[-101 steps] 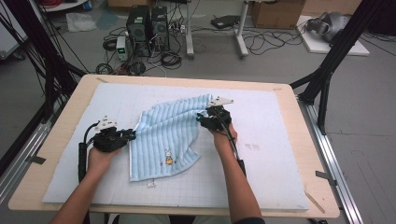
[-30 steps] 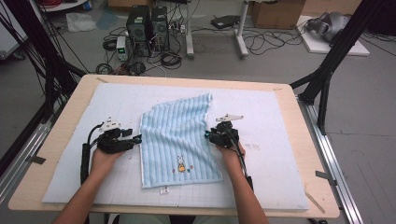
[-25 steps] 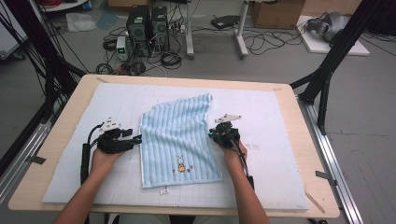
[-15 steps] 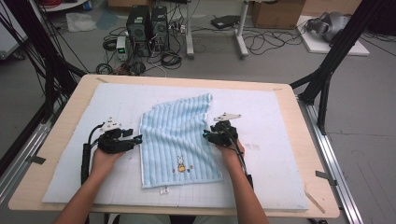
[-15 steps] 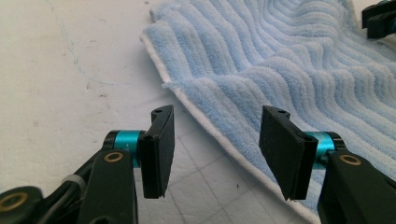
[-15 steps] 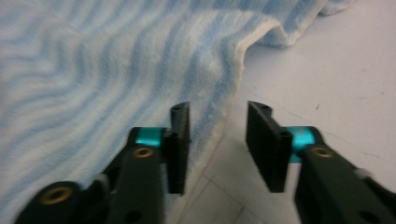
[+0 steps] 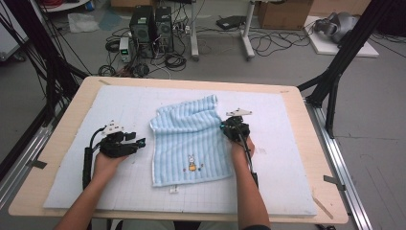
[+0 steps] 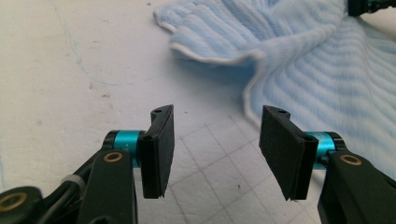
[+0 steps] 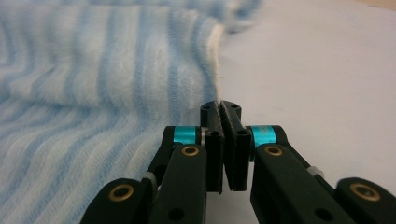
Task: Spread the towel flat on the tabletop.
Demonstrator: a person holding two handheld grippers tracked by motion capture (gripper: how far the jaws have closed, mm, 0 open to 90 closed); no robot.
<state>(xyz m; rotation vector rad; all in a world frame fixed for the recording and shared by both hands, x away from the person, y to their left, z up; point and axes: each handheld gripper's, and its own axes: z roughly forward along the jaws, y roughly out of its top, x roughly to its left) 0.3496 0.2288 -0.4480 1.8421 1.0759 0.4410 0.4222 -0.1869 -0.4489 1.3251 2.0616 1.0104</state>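
High view puts the blue striped towel (image 7: pixel 189 139) near the middle of the white gridded mat (image 7: pixel 297 158), which covers most of the wooden table (image 7: pixel 72 100). The towel lies mostly flat, its far corner (image 7: pixel 208 100) rumpled and folded over, a small printed animal (image 7: pixel 191 164) on its near part and a white tag (image 7: pixel 173 189) sticking out from its near hem.

The right gripper (image 7: pixel 224 126) sits at the towel's right edge, about halfway along it. In the right gripper view, the right gripper (image 9: pixel 226 112) has its jaws pressed together, having just been closing, with the towel's white-bound edge (image 9: pixel 217 70) running right up to the tips; a thin bit of that hem seems caught between the pads, though the pictures do not show how much. The bare mat (image 9: pixel 317 70) spreads out on the side away from the towel.

The left gripper (image 7: pixel 141 143) rests on the mat just beside the towel's left edge, not touching it. In the left gripper view, the left gripper (image 8: pixel 215 140) stands released, its pads well apart with only gridded mat (image 8: pixel 70 56) between them, and the towel's folded, white-trimmed edge (image 8: pixel 219 58) lies just beyond the tips.

Beyond the table, past the towel's far side, the floor holds two computer towers (image 7: pixel 153 21), tangled cables (image 7: pixel 172 60), and cardboard boxes (image 7: pixel 282 10). Black frame struts (image 7: pixel 344 52) stand beside the table's right corner. Nothing lies on the mat between either gripper and the towel.
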